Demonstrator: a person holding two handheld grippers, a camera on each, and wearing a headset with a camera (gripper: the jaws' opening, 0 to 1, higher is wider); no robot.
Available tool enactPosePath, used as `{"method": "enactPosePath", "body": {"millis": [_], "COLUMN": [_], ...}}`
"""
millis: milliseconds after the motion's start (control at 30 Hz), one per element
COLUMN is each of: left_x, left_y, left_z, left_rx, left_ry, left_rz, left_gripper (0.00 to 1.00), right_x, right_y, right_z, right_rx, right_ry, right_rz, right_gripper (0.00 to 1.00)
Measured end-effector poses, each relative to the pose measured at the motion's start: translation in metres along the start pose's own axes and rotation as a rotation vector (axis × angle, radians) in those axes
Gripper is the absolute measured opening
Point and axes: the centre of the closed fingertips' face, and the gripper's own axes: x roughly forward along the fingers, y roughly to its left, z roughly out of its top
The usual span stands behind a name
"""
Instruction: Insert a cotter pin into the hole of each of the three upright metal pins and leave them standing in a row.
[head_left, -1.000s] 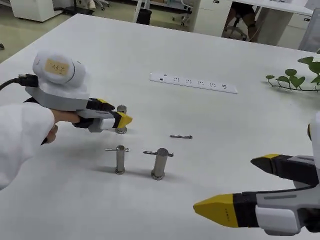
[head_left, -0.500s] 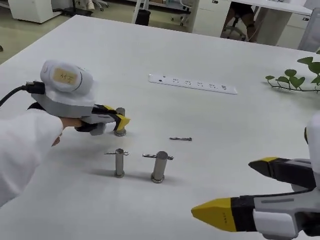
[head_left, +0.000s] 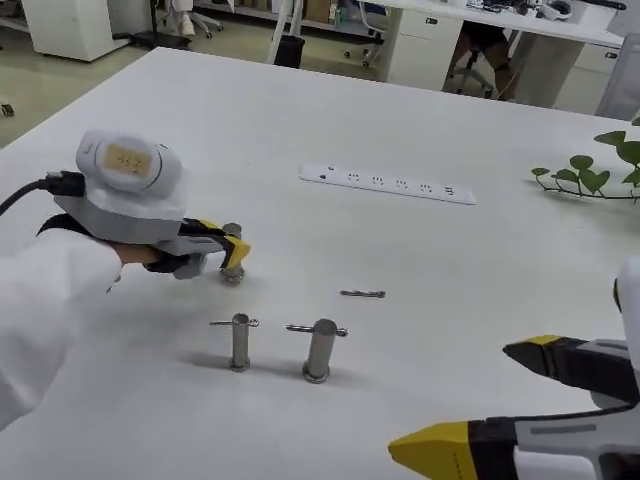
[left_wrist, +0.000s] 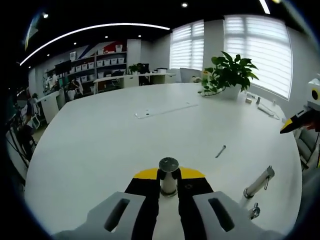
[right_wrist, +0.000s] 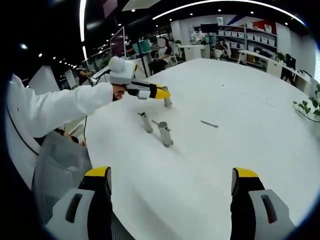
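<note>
Third pin: the third pin (left_wrist: 168, 172), a short upright grey metal cylinder with a round head, has no cotter pin through it that I can see. It stands on the white bench (head_left: 450, 110), on the person's side of the long white power strip (head_left: 388, 183), off the strip's left end.
Left gripper: the left gripper (head_left: 236, 252) has its yellow-tipped fingers closed on the third pin, one on each side of the shaft, with the head poking up between them.
Loose cotter pin: the loose cotter pin (head_left: 362, 293), a thin dark bent-wire piece, lies flat on the person's side of the power strip, roughly level with its middle and apart from everything else.
Finished pair: the slim steel pin (head_left: 240, 342) and the thick steel pin (head_left: 320, 350) stand side by side, further from the power strip than the loose cotter pin. Each has a cotter pin crosswise near its top.
Right gripper: the right gripper (right_wrist: 171, 185) hangs well away from the power strip on the person's side, fingers spread wide and empty.
Step in hand: two pins look done. The left gripper seems to be steadying or placing the last one.
Next move: I'd expect the right gripper to pinch the loose cotter pin and thread it through the third pin's hole. That calls for a level, well-aligned approach while the left grip stays firm.
Beyond: a leafy green plant (head_left: 600, 165) sits past the power strip's right end.
</note>
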Motion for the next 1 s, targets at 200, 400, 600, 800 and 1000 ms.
{"method": "enactPosePath", "body": {"millis": [200, 400, 600, 800, 1000], "left_x": [-0.021, -0.041, -0.061, -0.076, -0.085], "left_y": [-0.002, -0.008, -0.027, -0.058, -0.089], "left_z": [0.011, 0.026, 0.039, 0.051, 0.058], "left_rx": [-0.036, -0.025, 0.021, 0.056, 0.121], "left_ry": [0.004, -0.056, -0.08, -0.103, -0.093], "left_rz": [-0.006, -0.022, -0.055, -0.133, -0.189], "left_gripper": [0.09, 0.09, 0.09, 0.09, 0.09], "right_x": [-0.007, -0.01, -0.014, -0.014, -0.013], "right_y": [-0.003, -0.003, -0.002, 0.002, 0.006], "right_z": [-0.005, -0.007, -0.004, -0.003, -0.006], "right_rx": [0.013, 0.008, -0.003, 0.003, -0.008], "right_ry": [-0.002, 0.0, -0.017, -0.031, -0.022], "right_rz": [-0.013, -0.016, -0.016, -0.007, 0.005], "right_gripper": [0.96, 0.97, 0.97, 0.97, 0.97]}}
